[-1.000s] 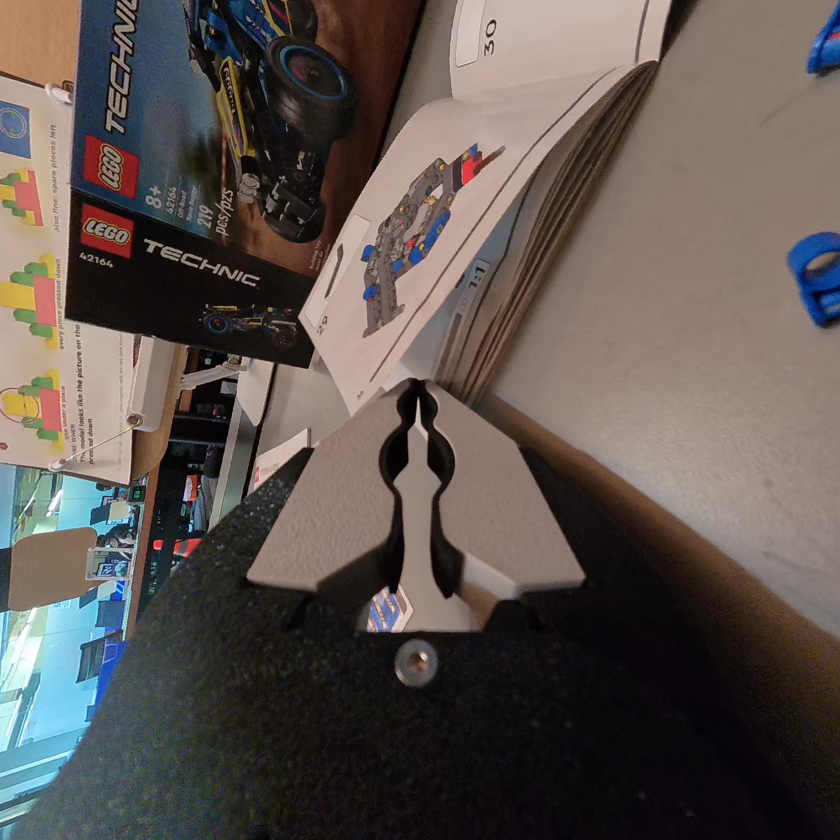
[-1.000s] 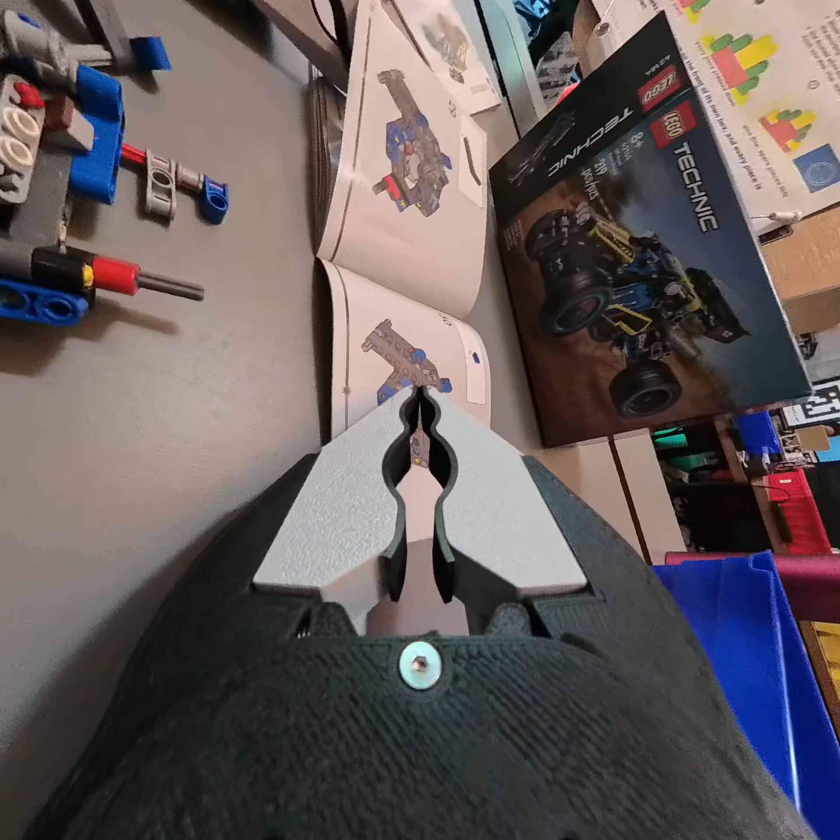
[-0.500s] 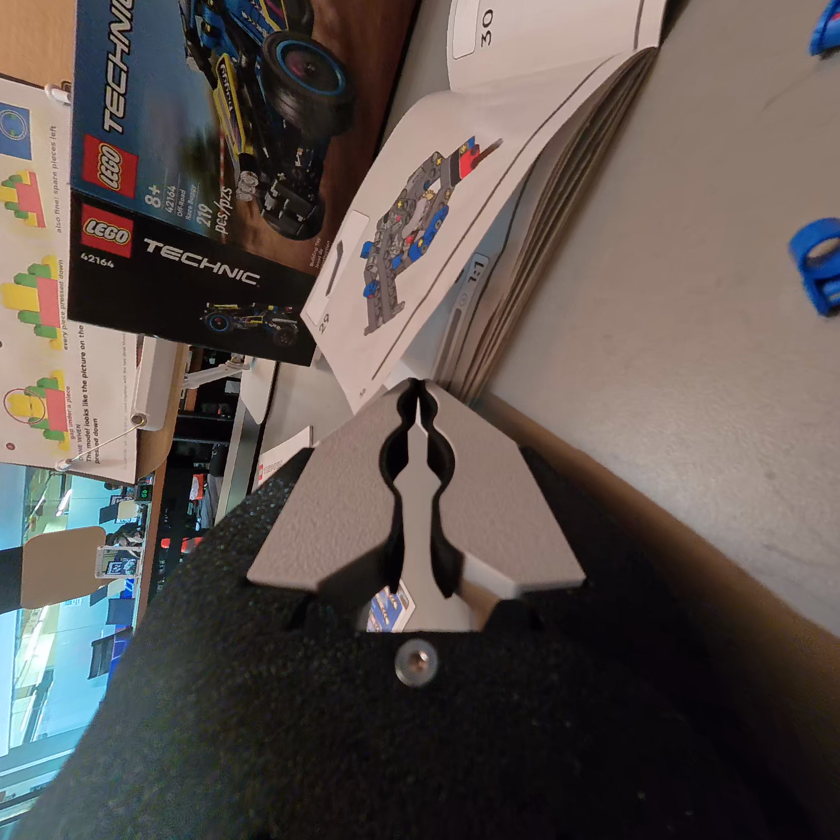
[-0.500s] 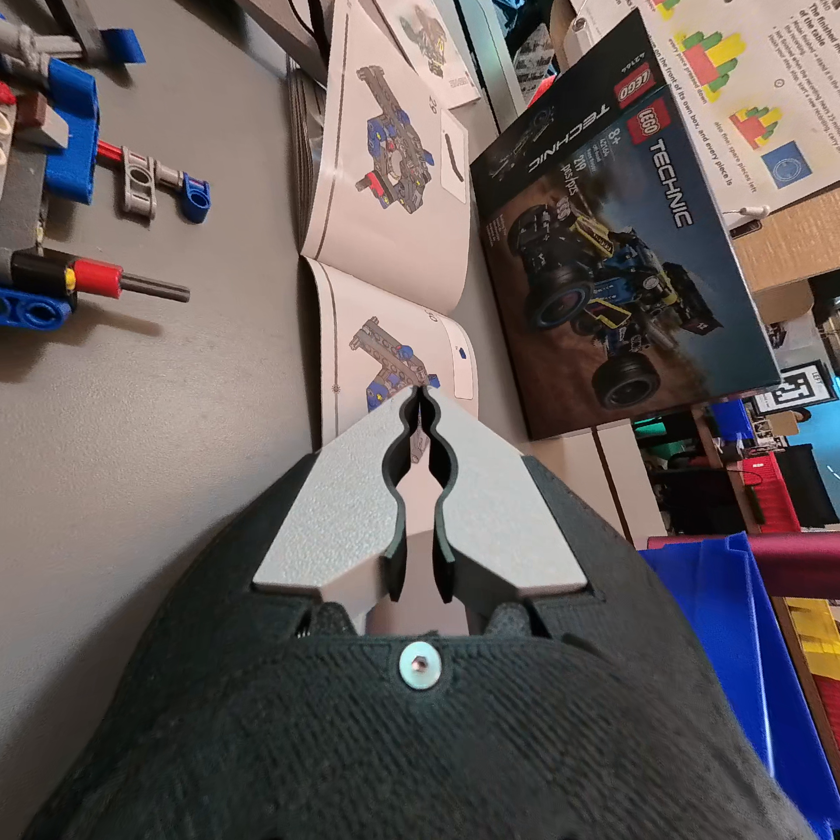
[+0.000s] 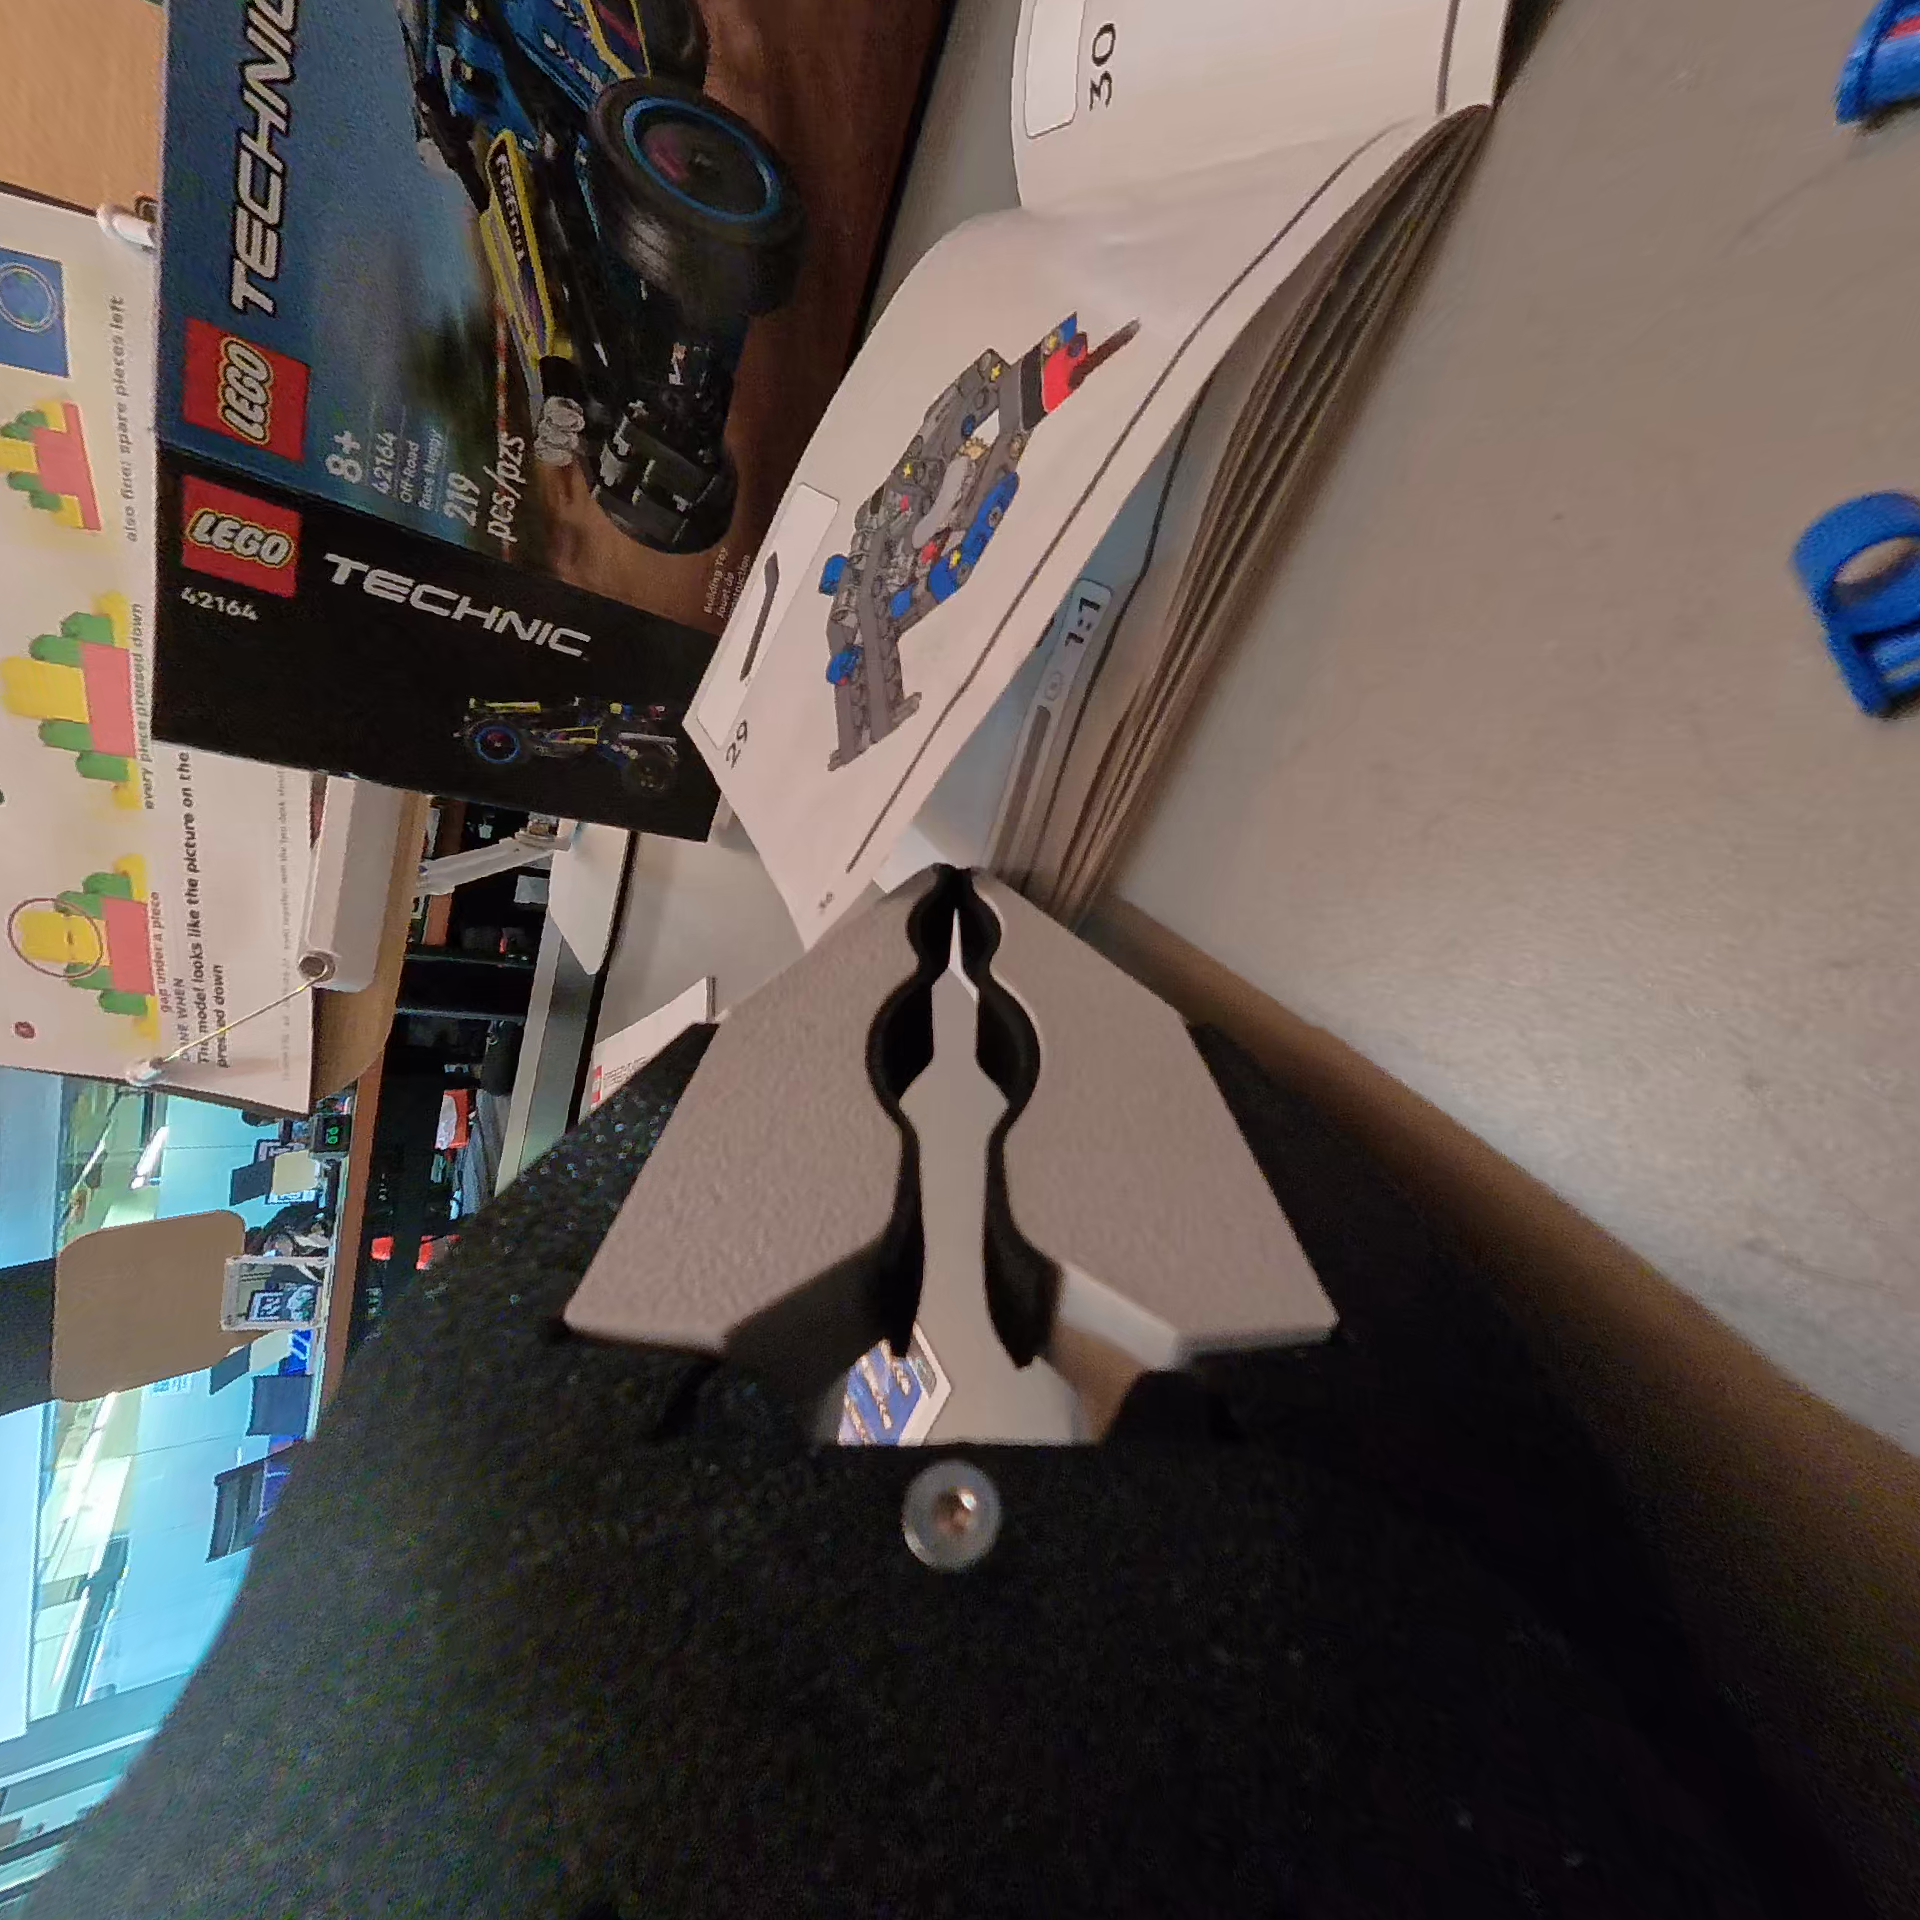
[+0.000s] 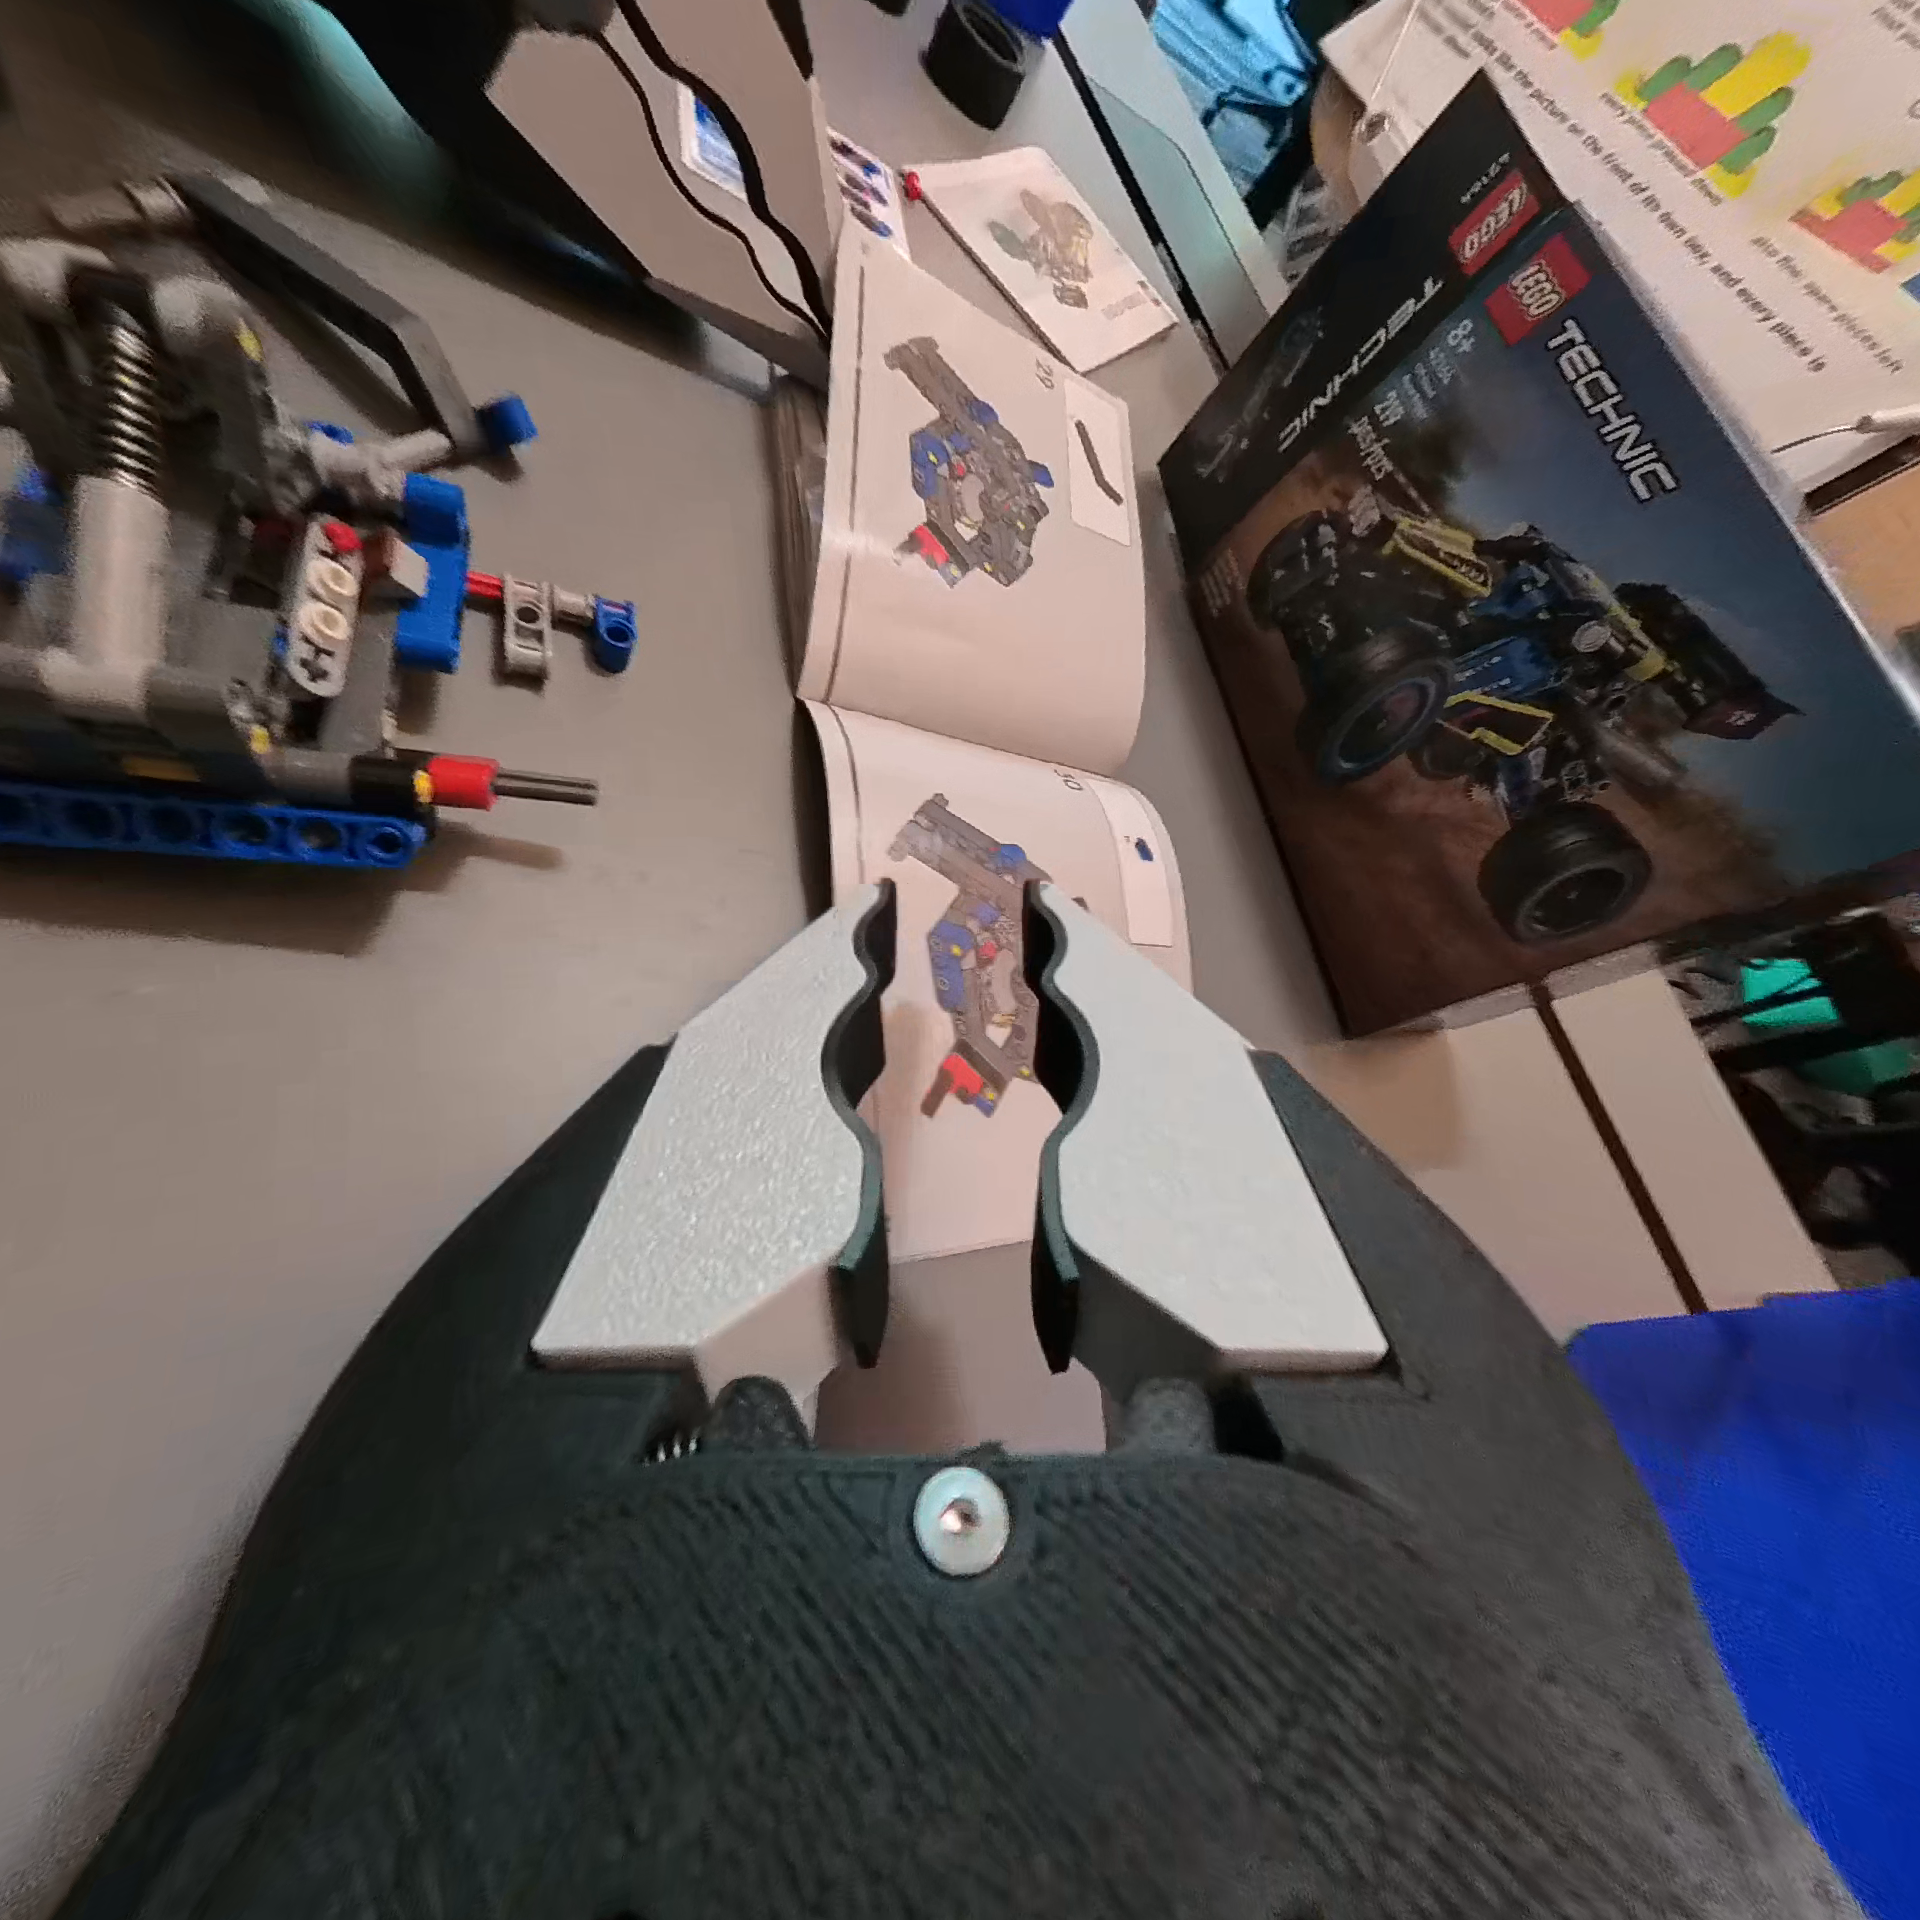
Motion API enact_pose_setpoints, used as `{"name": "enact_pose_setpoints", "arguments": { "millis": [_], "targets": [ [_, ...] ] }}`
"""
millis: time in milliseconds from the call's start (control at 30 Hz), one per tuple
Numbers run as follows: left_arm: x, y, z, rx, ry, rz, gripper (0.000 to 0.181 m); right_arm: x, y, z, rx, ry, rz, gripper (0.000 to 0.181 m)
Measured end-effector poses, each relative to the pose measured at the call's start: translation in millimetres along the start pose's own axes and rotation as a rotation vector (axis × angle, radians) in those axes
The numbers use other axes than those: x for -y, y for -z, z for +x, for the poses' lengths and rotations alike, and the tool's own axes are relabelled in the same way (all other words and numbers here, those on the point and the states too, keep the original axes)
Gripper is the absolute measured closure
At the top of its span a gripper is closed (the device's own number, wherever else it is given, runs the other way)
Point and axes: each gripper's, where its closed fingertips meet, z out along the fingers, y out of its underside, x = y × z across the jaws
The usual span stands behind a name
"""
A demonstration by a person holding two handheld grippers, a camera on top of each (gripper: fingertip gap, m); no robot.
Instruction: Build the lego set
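The half-built buggy chassis point(image 6: 208, 623) is sitting on the counter point(image 6: 312, 1091), rigid yet prone to popping apart; grip its blue beam point(image 6: 208, 831). Right gripper point(image 6: 961, 904) jaws are gaping empty; left gripper point(image 5: 954, 883) jaws are closed, seemingly empty.

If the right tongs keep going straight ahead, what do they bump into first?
Most likely the open instruction booklet: the open, empty right tongs point at its nearer page. Depth is hard to judge, but nothing else shows in between.
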Motion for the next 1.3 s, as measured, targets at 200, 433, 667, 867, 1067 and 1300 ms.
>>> {"name": "enact_pose_setpoints", "arguments": {
  "millis": [200, 433, 667, 867, 1067, 1300],
  "targets": [
    [2.3, 1.0, 2.6, -0.031, 0.003, 0.016, 0.181, 39.8, 24.8, -42.1, 0.322, -0.221, 0.196, 0.141],
    [2.5, 10.7, 11.9, -0.163, 0.085, 0.027, 0.181, 76.1, 34.2, -87.9, 0.489, -0.282, 0.273, 0.143],
    [-10.6, 58.1, 21.7, -0.302, 0.296, -0.019, 0.179, 71.3, 29.1, -96.3, 0.421, -0.282, 0.233, 0.150],
    [48.3, 97.5, 62.3, -0.593, 0.401, 0.129, 0.171, 74.1, 29.0, -100.8, 0.443, -0.254, 0.248, 0.152],
    [56.4, 91.4, 68.3, -0.678, 0.415, 0.057, 0.169, 66.8, 21.0, -102.6, 0.423, -0.216, 0.187, 0.163],
    [56.4, 95.6, 67.9, -0.697, 0.466, 0.017, 0.162, 58.1, 12.2, -94.3, 0.347, -0.170, 0.142, 0.174]
  ]
}}
